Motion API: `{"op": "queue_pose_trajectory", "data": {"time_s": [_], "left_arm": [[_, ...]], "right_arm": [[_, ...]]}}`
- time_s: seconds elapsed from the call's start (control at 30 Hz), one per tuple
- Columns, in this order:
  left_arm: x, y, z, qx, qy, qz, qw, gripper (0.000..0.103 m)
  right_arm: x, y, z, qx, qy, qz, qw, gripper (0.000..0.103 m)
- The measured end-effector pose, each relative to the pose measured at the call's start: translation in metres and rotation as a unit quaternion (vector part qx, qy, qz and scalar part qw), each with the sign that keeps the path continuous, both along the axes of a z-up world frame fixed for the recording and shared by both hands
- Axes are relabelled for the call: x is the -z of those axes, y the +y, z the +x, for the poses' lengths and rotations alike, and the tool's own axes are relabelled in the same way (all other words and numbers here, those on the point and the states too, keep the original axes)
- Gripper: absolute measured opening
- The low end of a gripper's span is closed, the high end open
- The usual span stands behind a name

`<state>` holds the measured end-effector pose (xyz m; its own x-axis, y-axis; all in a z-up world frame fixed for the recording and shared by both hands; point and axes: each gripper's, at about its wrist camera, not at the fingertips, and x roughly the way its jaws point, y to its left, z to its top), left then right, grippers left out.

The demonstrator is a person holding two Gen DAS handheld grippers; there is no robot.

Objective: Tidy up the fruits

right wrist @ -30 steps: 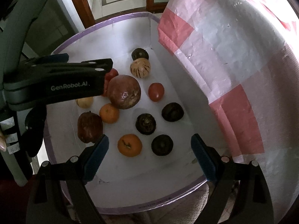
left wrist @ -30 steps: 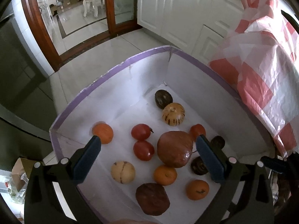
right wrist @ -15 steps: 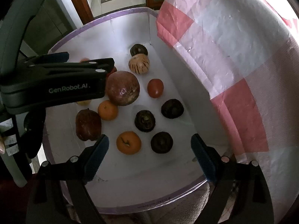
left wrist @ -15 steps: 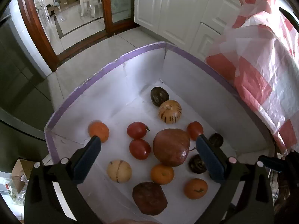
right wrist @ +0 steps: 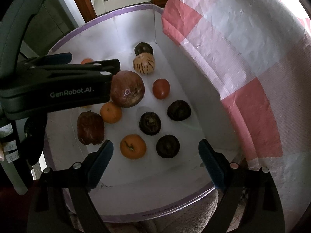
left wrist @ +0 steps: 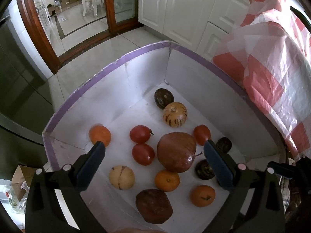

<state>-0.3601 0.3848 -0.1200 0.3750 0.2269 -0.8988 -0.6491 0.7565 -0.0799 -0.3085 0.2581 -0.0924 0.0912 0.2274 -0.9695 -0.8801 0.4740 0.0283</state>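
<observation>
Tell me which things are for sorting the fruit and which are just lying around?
For the job: white box, tomatoes, oranges, big brown-red fruit, striped melons, dark round fruits.

Just around: checked plastic sheet, white cabinets, cardboard box.

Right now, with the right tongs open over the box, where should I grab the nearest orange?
Take the orange across its widest middle, coming straight down from above. It sits stem-up on the box floor, clear of the dark fruit beside it, and the open right tongs look wide enough to straddle it.

left gripper (left wrist: 153,153): fingers spread, empty | right gripper (right wrist: 155,151): fingers spread, empty
</observation>
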Motion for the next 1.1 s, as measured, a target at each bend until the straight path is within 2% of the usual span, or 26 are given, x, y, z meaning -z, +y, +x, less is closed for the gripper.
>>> {"op": "queue_pose_trajectory", "data": {"time_s": [0.63,0.8,1.1], "left_arm": [[0.008,0.005,0.0,0.0,0.008,-0.003,1.0,0.101],[0.006,0.005,-0.002,0.0,0.008,0.009,0.9999,0.101],[0.007,0.013,-0.001,-0.006,0.007,-0.011,0.9999,0.101]], "right_arm": [[0.003,0.0,0.0,0.002,0.008,-0.008,1.0,0.088],[0.005,0.001,0.0,0.004,0.009,-0.01,1.0,0.088],[0.006,0.002,-0.001,0.006,0.01,-0.011,1.0,0.088]]}}
